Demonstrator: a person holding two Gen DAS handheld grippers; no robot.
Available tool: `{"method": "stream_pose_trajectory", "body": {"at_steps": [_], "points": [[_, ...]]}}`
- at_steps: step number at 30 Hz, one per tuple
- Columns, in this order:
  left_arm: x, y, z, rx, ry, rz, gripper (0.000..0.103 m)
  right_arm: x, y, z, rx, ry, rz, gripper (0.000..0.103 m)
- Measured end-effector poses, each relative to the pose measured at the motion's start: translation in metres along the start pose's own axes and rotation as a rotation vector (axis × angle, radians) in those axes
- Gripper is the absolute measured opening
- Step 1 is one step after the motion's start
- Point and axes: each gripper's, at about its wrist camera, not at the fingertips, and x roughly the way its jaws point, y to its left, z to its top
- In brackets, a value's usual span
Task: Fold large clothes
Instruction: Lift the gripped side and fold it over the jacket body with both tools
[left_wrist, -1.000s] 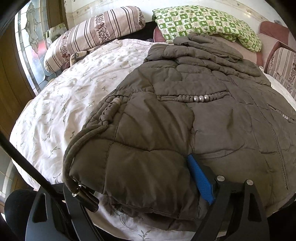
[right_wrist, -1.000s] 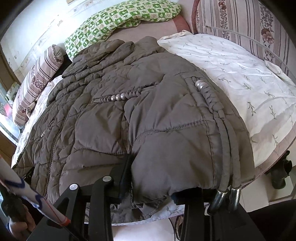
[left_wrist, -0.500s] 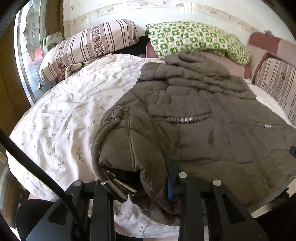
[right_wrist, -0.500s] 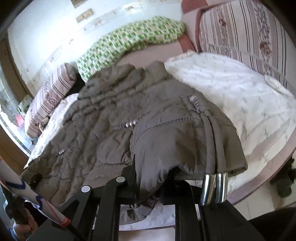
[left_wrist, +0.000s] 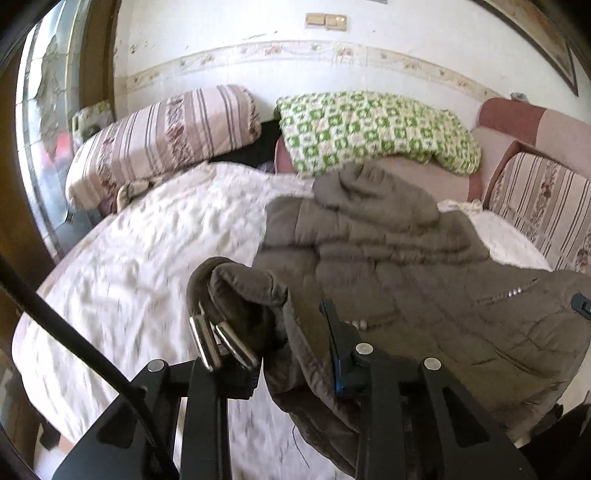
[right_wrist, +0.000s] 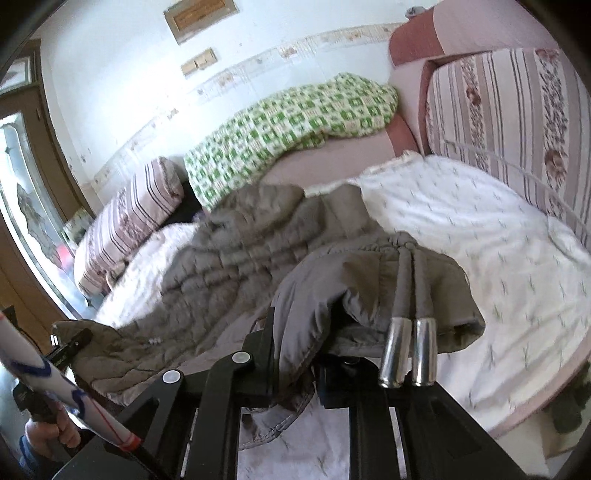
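The brown quilted coat (left_wrist: 399, 258) is spread lengthwise on the bed (left_wrist: 155, 258), its hood end lying nearest the green checked blanket (left_wrist: 373, 129). The two hem corners farthest from that blanket are held off the sheet: the left gripper (left_wrist: 295, 354) is clamped on one corner, with metal-tipped drawcords (left_wrist: 218, 343) dangling beside it, and the right gripper (right_wrist: 295, 358) is clamped on the other, with a second pair of cord tips (right_wrist: 408, 350) hanging over it. The fold is judged to be only begun: the hem is raised but not yet laid toward the blanket, and no finished crease is seen. The bed is covered by a white leaf-print sheet; striped cushions (left_wrist: 166, 136) are set on either side of the blanket, against a pale wall with a patterned border.
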Motion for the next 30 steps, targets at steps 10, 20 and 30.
{"method": "stream_pose_trajectory", "body": {"at_steps": [10, 20, 30], "points": [[0.054, 0.007, 0.109, -0.049, 0.029, -0.065, 0.036, 0.035, 0.028, 0.103, 0.01, -0.073, 0.033, 0.017], [0.122, 0.043, 0.248, -0.141, -0.083, -0.008, 0.075, 0.171, 0.048, 0.232, 0.034, -0.039, -0.037, 0.017], [0.158, 0.058, 0.266, -0.106, -0.143, 0.03, 0.075, 0.314, 0.023, 0.281, 0.098, 0.045, -0.157, 0.017]]}}
